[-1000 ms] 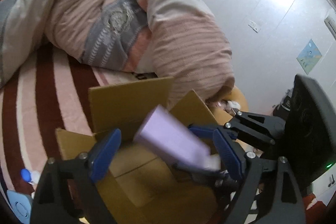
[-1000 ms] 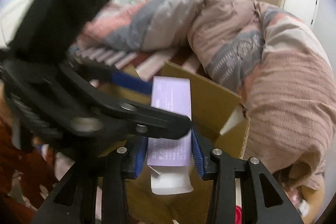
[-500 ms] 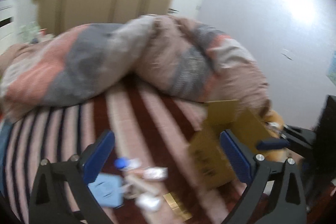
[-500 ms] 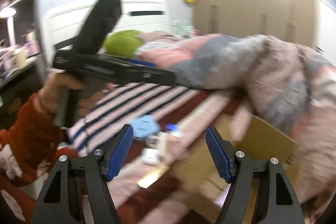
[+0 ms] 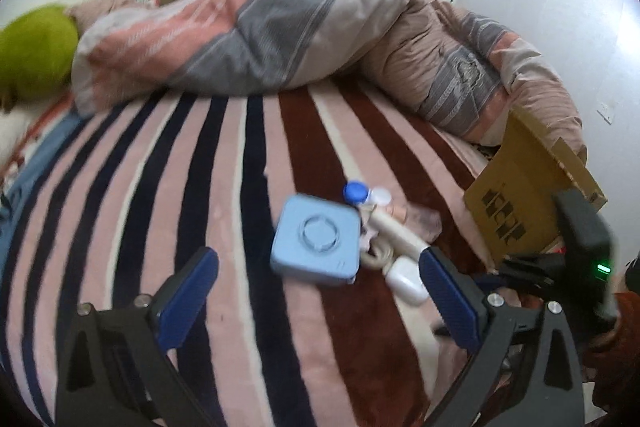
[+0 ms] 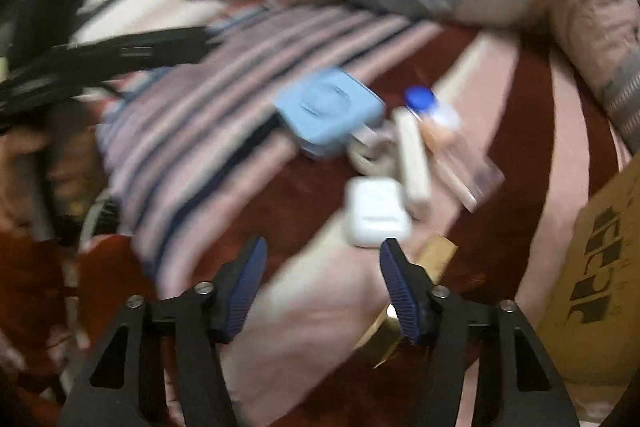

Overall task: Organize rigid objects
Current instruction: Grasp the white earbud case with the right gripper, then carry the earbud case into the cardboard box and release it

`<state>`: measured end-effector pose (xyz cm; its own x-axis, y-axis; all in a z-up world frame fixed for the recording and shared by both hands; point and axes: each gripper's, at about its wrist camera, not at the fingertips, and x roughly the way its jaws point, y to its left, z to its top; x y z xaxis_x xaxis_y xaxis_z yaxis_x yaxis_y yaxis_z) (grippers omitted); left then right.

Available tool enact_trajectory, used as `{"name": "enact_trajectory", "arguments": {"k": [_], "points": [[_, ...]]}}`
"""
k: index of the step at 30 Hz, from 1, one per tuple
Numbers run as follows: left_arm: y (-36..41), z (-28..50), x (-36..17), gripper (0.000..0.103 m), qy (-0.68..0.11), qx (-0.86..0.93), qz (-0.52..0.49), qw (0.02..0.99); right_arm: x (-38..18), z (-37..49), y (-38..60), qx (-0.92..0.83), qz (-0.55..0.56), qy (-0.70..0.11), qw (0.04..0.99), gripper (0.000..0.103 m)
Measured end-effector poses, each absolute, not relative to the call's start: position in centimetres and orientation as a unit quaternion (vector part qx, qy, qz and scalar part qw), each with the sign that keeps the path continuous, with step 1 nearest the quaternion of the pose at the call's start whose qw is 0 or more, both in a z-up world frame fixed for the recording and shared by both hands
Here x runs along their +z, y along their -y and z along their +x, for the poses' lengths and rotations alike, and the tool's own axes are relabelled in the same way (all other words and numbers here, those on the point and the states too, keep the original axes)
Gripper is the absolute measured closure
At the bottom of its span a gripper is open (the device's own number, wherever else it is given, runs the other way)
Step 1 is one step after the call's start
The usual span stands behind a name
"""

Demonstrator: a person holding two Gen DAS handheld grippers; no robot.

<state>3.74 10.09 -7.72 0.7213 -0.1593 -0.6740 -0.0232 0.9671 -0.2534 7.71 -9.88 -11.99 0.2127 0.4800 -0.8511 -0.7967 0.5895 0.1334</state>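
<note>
On the striped blanket lies a pile of small things: a light-blue square case point(image 5: 316, 239) point(image 6: 328, 111), a white rounded case point(image 5: 406, 281) point(image 6: 376, 211), a white stick point(image 5: 394, 231) point(image 6: 412, 159) and a blue-capped bottle point(image 5: 354, 193) point(image 6: 420, 99). My left gripper point(image 5: 317, 258) hangs above the blanket just short of the blue case, open wide and holding nothing. My right gripper point(image 6: 323, 247) hovers just short of the white case. Its jaws are closing with nothing between them. The open cardboard box point(image 5: 520, 195) point(image 6: 600, 267) stands to the right of the pile.
A flat gold packet point(image 6: 436, 255) lies by my right gripper's right finger. A bunched pink and grey quilt point(image 5: 260, 35) fills the back of the bed, with a green pillow point(image 5: 36, 47) at the far left. Wardrobes stand behind.
Both grippers swung away from the cardboard box and down toward the pile on the blanket. The purple box that the right gripper held is gone from view. The left jaws spread wider.
</note>
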Motion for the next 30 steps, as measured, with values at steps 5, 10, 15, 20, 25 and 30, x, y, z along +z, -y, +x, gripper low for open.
{"name": "enact_trajectory", "arguments": {"k": [5, 10, 15, 20, 25, 30], "points": [[-10.5, 3.4, -9.1, 0.003, -0.375, -0.038, -0.137, 0.916, -13.9, 10.3, 9.5, 0.393, -0.179, -0.471, 0.770, 0.063], [-10.6, 3.5, -9.3, 0.003, -0.374, -0.040, -0.143, 0.915, -14.6, 11.3, 8.3, 0.395, -0.207, -0.469, 0.762, 0.060], [-10.6, 3.9, -9.4, 0.003, -0.375, -0.048, -0.149, 0.914, -15.7, 12.0, 7.3, 0.408, -0.209, -0.468, 0.755, 0.061], [-9.8, 4.8, -9.1, 0.003, -0.380, -0.089, -0.172, 0.905, -14.4, 10.6, 7.7, 0.432, -0.209, -0.438, 0.760, 0.063], [-7.8, 5.8, -7.7, 0.004, -0.373, -0.169, -0.224, 0.884, -10.1, 8.1, 8.9, 0.460, -0.194, -0.388, 0.775, 0.063], [-4.4, 7.1, -4.3, 0.029, -0.360, -0.237, -0.232, 0.872, -3.2, 6.1, 11.0, 0.481, -0.169, -0.331, 0.794, 0.063]]}}
